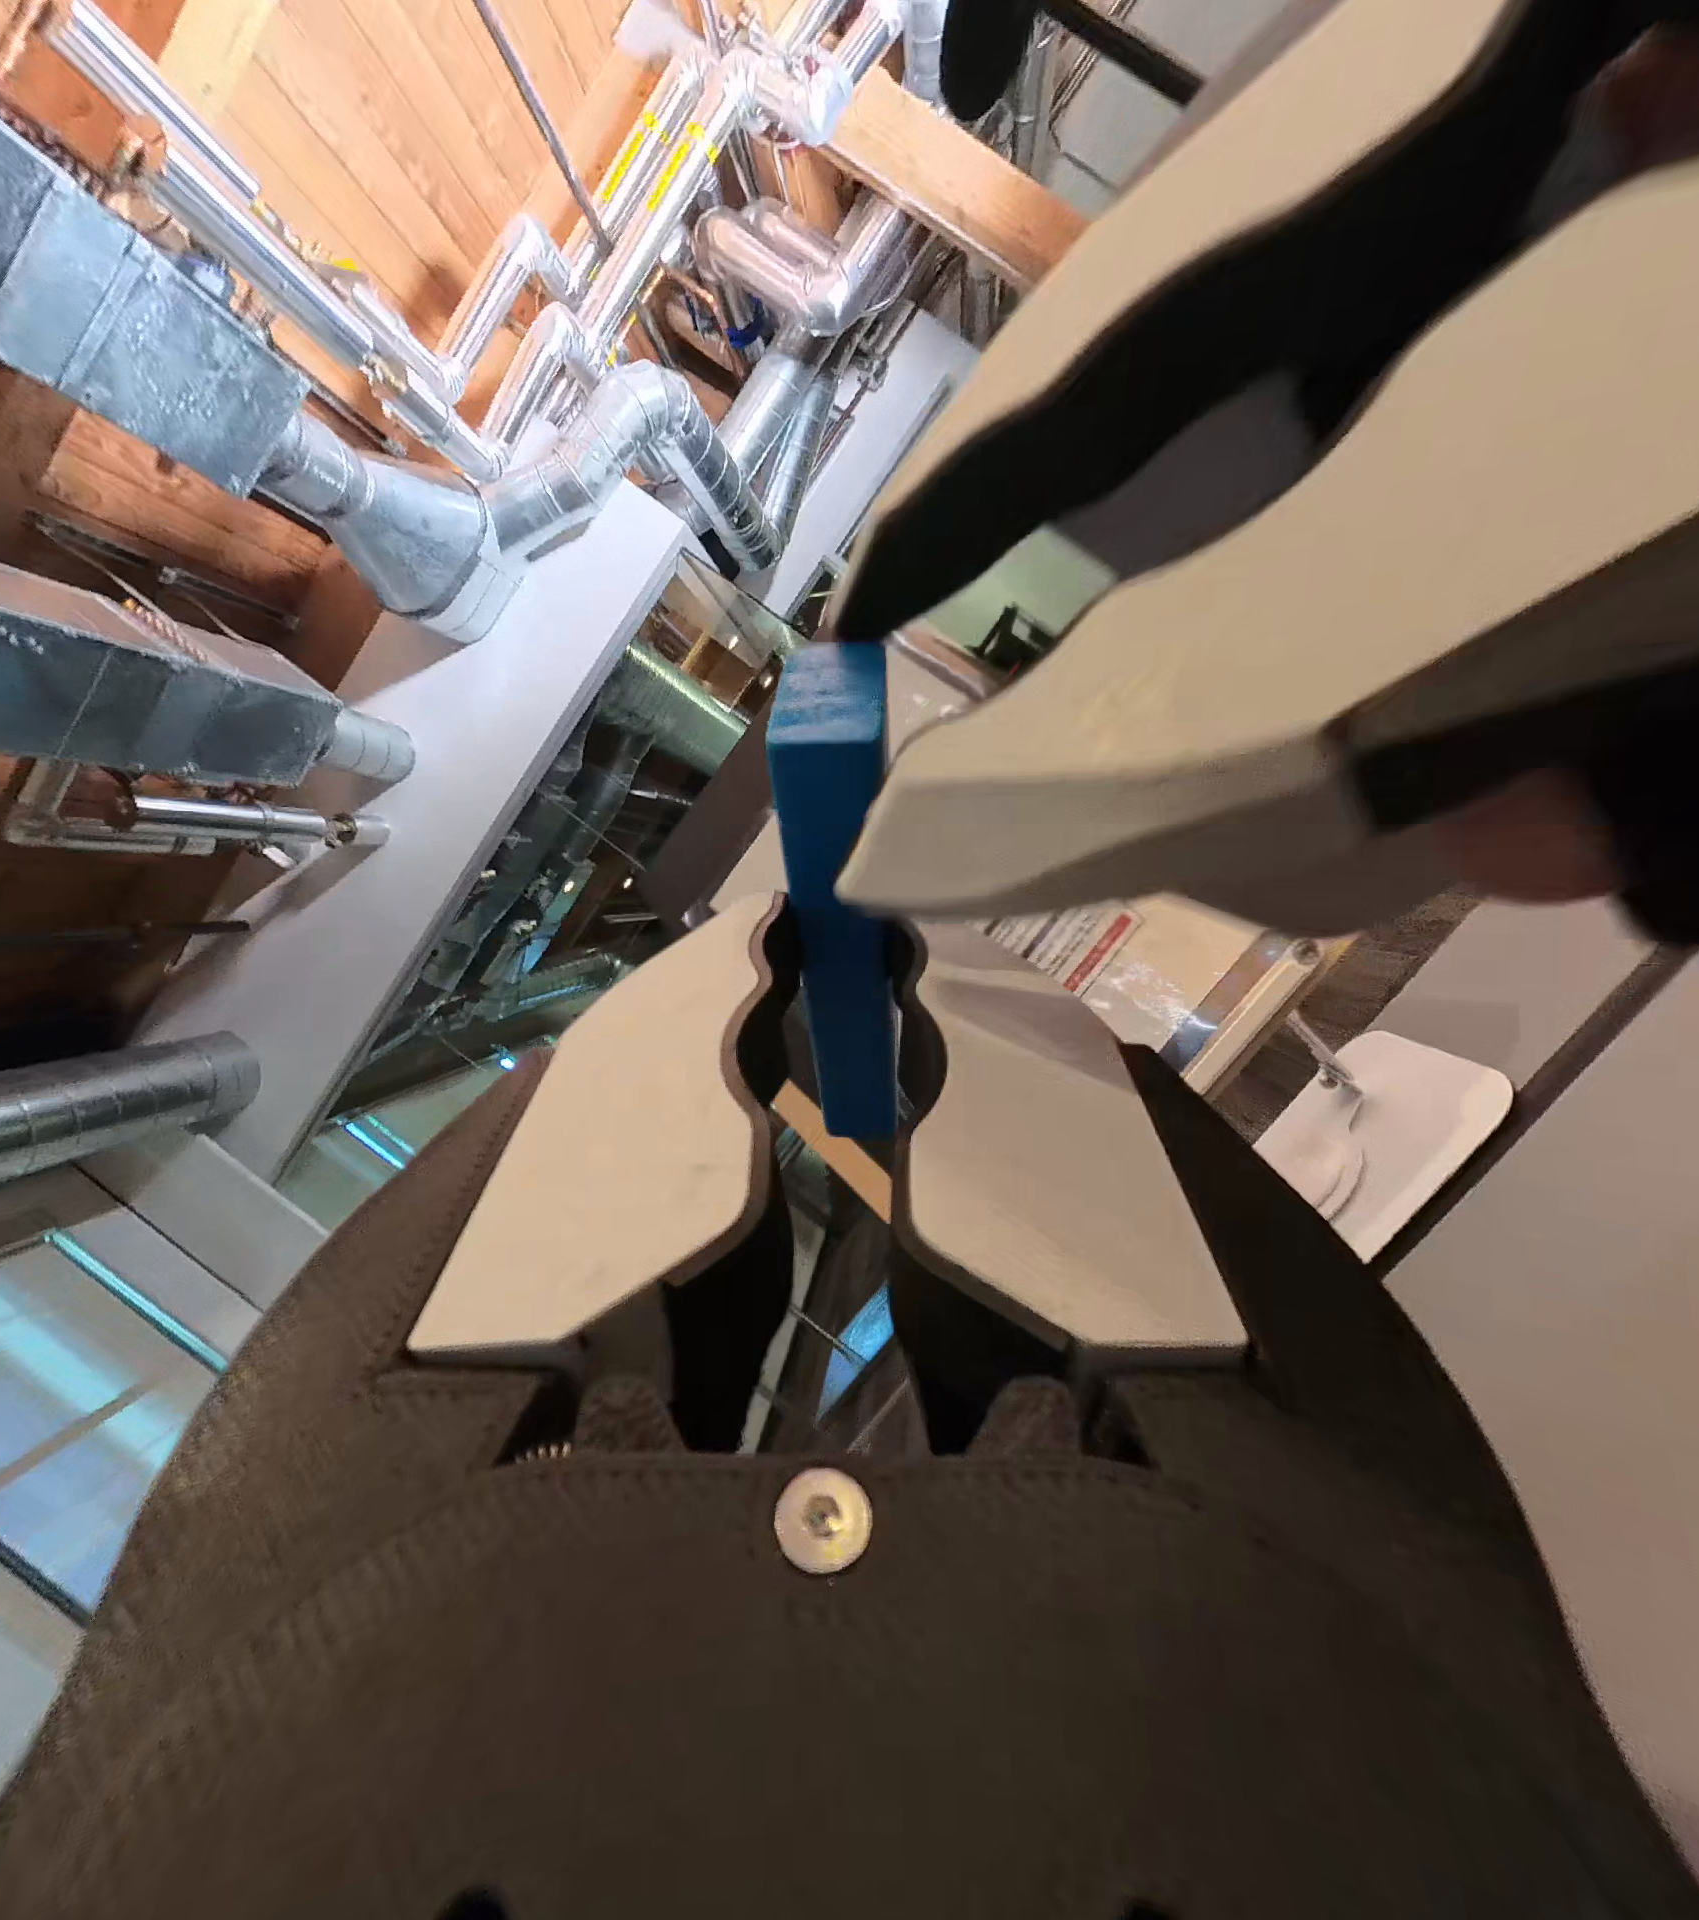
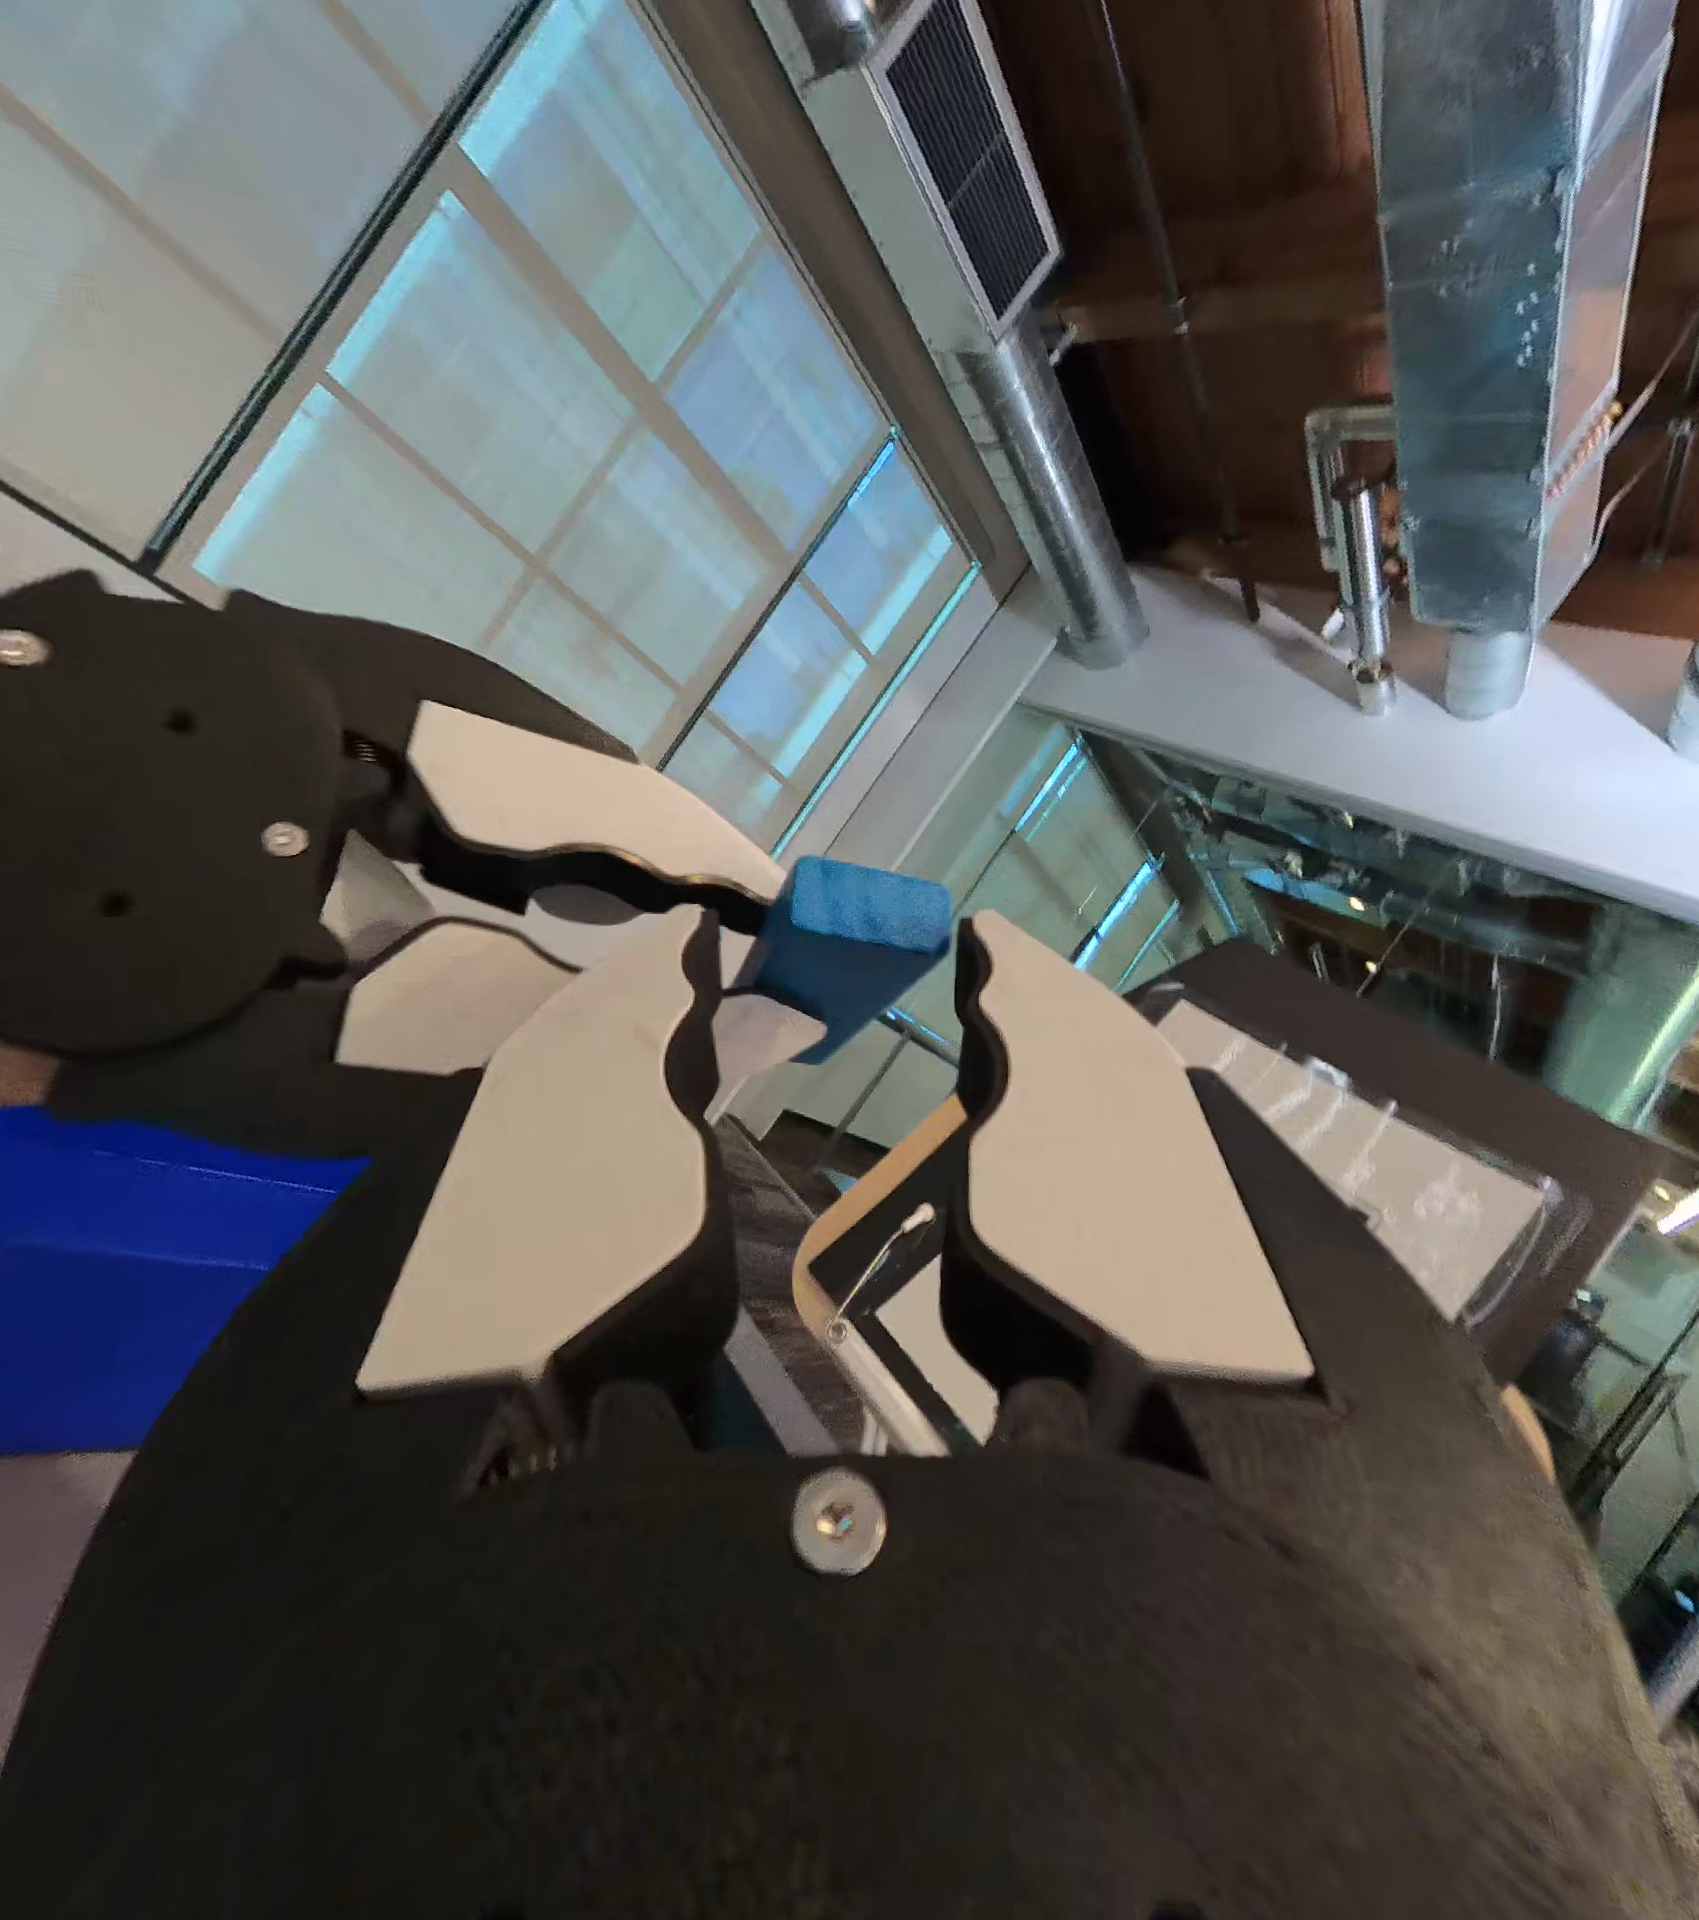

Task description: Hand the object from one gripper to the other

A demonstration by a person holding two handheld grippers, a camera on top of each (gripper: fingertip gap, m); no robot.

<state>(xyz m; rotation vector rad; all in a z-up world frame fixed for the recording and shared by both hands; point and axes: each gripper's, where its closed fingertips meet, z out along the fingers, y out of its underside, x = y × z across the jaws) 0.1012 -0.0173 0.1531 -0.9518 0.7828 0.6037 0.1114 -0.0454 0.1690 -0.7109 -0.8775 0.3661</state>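
Blue matte rectangular block [image 1: 834,831] between left claw [image 1: 843,935] tips

Black grippers [image 1: 843,940] w/ grey scalloped fingers [image 2: 564,1153], silver centre screw [image 2: 838,1521].

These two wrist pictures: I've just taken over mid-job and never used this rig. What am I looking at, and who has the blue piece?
Each picture comes from a camera mounted on a hand-held two-finger tool, looking forward along its fingers. No table shows; both cameras point up at ceiling ducts and windows.

In the left wrist view, the left tool is closed on the lower part of the blue block. The right tool comes in from the upper right, its tips on either side of the block's upper end.

In the right wrist view, the right tool is open around the block's end, not yet gripping. The left tool holds it from the left.
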